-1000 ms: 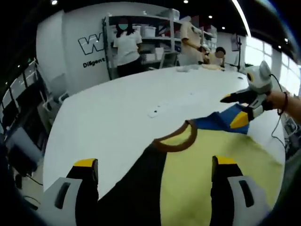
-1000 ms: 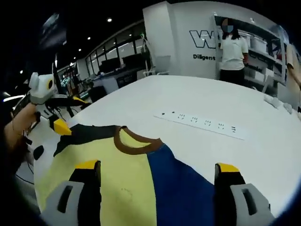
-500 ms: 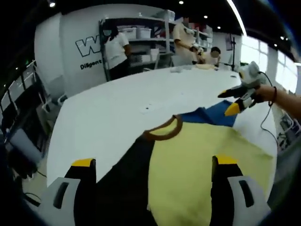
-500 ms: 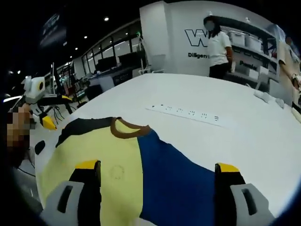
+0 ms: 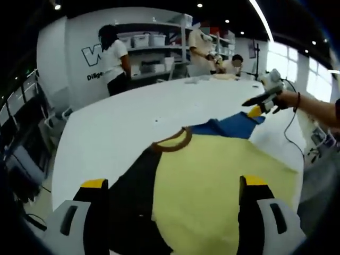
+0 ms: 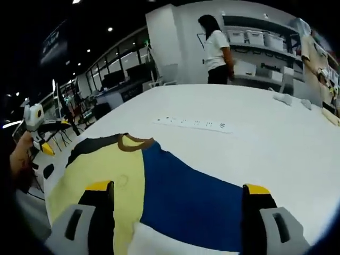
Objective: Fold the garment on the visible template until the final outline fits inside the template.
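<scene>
Both grippers have been drawn back from the shirt, jaws apart and empty; it lies flat on the table, folding not yet begun.

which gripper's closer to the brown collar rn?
Hard to call. Left gripper faces the brown collar across yellow cloth; right gripper faces it across the blue panel.

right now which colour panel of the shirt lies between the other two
The yellow panel of the shirt lies in the middle: the black panel flanks one side, the blue panel the other, below the brown collar.
</scene>
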{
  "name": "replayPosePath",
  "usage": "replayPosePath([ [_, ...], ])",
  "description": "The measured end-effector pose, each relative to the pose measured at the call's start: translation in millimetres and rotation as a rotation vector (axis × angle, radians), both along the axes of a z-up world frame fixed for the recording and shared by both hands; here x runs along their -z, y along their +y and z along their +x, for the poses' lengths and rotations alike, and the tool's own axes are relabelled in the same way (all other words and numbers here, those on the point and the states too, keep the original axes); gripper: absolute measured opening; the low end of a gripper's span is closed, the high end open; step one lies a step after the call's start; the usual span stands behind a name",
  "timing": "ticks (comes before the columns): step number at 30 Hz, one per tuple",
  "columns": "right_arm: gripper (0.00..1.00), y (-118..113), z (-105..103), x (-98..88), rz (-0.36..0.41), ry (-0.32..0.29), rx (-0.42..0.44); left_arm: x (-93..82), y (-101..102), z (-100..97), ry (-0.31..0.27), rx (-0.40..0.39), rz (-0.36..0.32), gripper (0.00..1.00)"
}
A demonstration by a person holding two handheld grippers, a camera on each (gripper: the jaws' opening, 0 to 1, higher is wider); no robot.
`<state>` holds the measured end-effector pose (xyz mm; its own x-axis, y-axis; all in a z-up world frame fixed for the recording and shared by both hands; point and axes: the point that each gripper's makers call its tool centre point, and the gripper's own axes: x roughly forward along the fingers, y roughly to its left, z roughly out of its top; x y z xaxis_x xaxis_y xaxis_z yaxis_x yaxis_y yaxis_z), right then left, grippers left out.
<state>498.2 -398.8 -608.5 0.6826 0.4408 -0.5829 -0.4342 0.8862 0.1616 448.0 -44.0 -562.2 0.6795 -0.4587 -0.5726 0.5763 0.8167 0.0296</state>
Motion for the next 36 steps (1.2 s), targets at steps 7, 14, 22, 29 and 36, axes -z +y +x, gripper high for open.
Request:
replayPosePath([
  [7,0.99,-28,-11,7.9,0.013,0.028,0.017,2.9,5,-15.1,0.018,-0.012,-0.001,0.99],
  [14,0.99,-57,-25,24.7,0.012,0.099,0.075,4.7,5,-32.9,0.022,-0.011,-0.009,0.99],
  [22,0.95,-77,-37,39.6,0.003,0.113,0.12,4.7,9,-51.7,0.023,0.013,-0.003,0.99],
  [29,0.92,-80,-40,44.4,-0.004,0.117,0.123,7.3,9,-63.7,0.024,0.016,0.0,0.99],
  [36,0.82,-89,-45,54.4,-0.072,0.113,0.11,5.3,4,-74.3,0.018,0.025,-0.002,0.99],
])
